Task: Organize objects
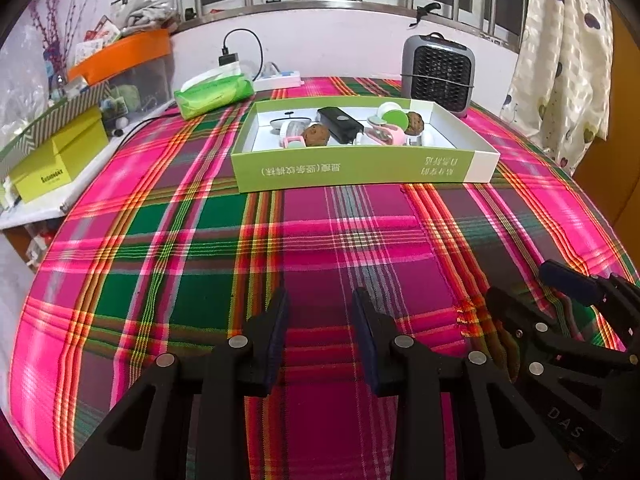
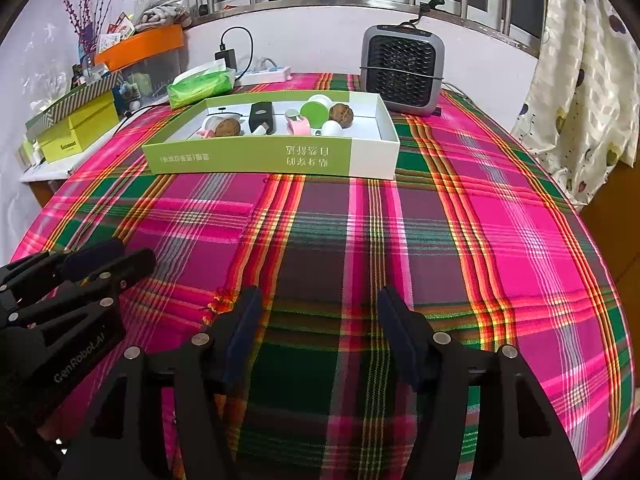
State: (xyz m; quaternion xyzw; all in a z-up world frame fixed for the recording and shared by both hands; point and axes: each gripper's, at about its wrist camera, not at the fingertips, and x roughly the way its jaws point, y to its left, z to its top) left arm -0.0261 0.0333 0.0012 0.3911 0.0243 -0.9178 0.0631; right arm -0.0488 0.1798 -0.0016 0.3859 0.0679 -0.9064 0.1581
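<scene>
Left wrist view: my left fingers [image 1: 320, 300] hang over the pink, green and red plaid cloth on the desk [image 1: 160, 240], parted about halfway, nothing between them. My right fingers [image 2: 320, 300] show in the right wrist view spread wide, also empty, just right of the left ones and near the same edge of the desk.

Far across the cloth sits the shallow green-and-white cardboard box [image 1: 360, 168], open-topped, printed text on its near wall. Inside it: a black rectangular case [image 1: 340, 124], two brown lumpy balls, one left of the case [image 1: 316, 135] and one toward the right [image 1: 415, 123], a round green lid [image 1: 396, 119], and pink-and-white plastic pieces [image 1: 384, 134] I cannot identify.

Beyond the box, far right, a grey fan heater with black grille [image 1: 438, 72]. Far left, a green tissue pack [image 1: 214, 94] and a white power strip [image 1: 280, 79].
</scene>
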